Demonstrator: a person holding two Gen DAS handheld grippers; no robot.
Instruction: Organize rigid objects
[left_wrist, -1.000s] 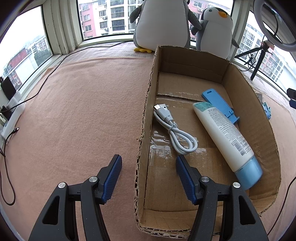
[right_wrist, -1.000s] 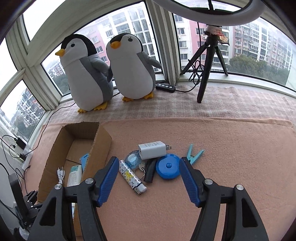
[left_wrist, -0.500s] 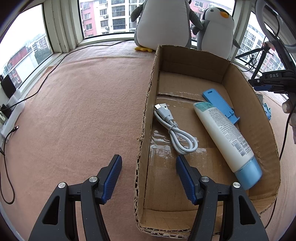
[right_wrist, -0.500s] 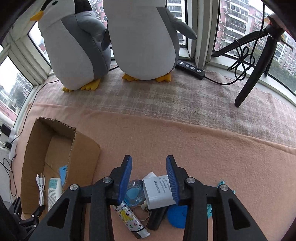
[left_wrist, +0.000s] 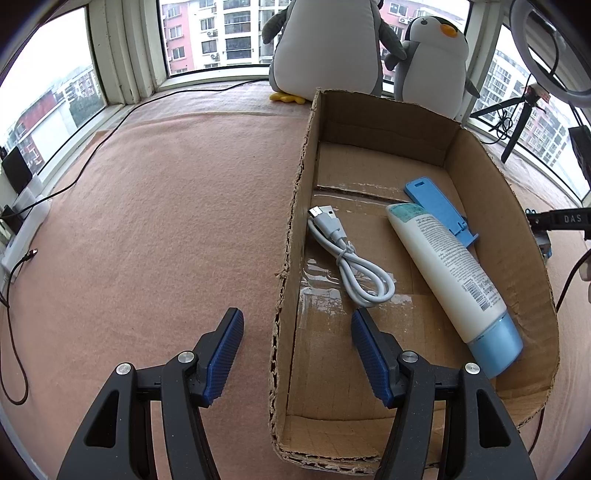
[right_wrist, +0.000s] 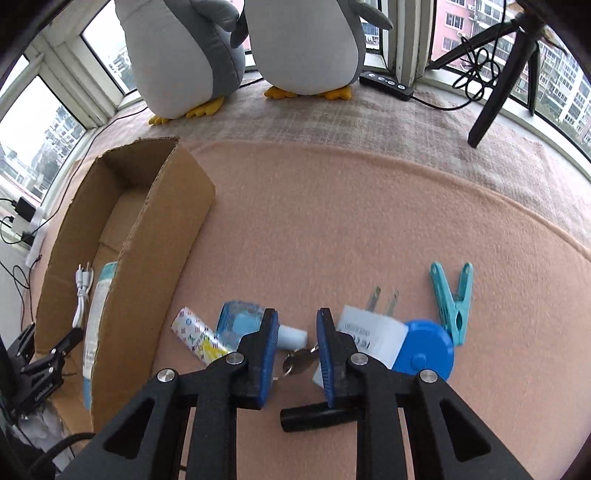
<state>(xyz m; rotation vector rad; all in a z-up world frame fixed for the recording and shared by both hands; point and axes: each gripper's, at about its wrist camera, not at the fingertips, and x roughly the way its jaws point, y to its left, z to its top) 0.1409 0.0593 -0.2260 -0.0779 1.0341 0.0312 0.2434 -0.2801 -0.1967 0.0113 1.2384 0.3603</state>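
Right tongs (right_wrist: 295, 332) with blue pads narrowed low over a cluster of small things on pink blanket, white charger plug (right_wrist: 373, 332), round blue tape measure (right_wrist: 424, 350), teal clothespin (right_wrist: 452, 295), patterned tube (right_wrist: 197, 336), keys between the pads, open cardboard box (right_wrist: 147, 258) at left

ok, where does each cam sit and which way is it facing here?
Left wrist: rides the left tongs, angled down over the cardboard box, its near left wall between the wide-open jaws; inside lie a white cable and a lotion tube.
Right wrist: rides the right tongs, low over the loose items on the blanket, jaws narrowed around a white block; charger and peg beside.
Shared: box, cable, tube, both plush penguins.
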